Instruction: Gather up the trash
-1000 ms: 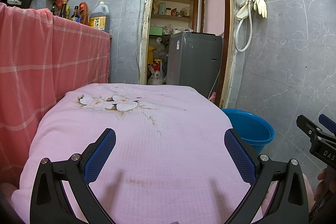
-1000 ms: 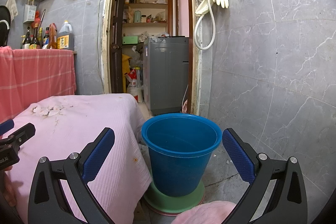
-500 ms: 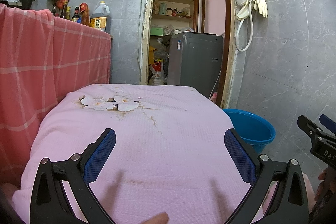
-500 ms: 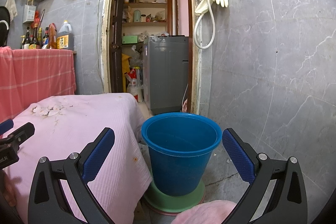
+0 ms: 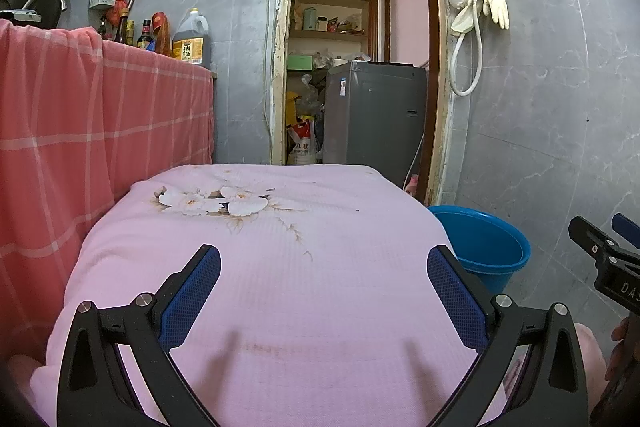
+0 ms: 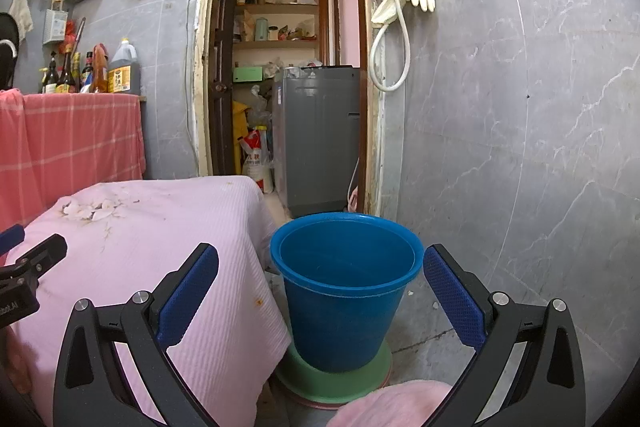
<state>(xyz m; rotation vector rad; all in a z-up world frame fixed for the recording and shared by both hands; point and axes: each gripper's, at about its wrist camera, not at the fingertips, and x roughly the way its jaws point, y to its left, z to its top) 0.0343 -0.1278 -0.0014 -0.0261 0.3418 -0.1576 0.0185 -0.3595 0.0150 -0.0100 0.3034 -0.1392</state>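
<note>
Round blue plastic bucket [image 6: 346,287] stands on the floor just beside the edge of the pink-clothed desk [image 5: 280,267]. Left claw [image 5: 324,291] and right claw [image 6: 320,291] both gape wide, holding nothing.

The blue bucket [image 6: 346,291] stands upright on the floor just beside the table's right edge, close to the grey wall; its round mouth is open and flared at the rim; the sides taper downward — it sits on a green disc [image 6: 334,377]; the part of the inside that shows holds nothing; in the left wrist view only its upper part [image 5: 486,247] shows past the table.
</note>
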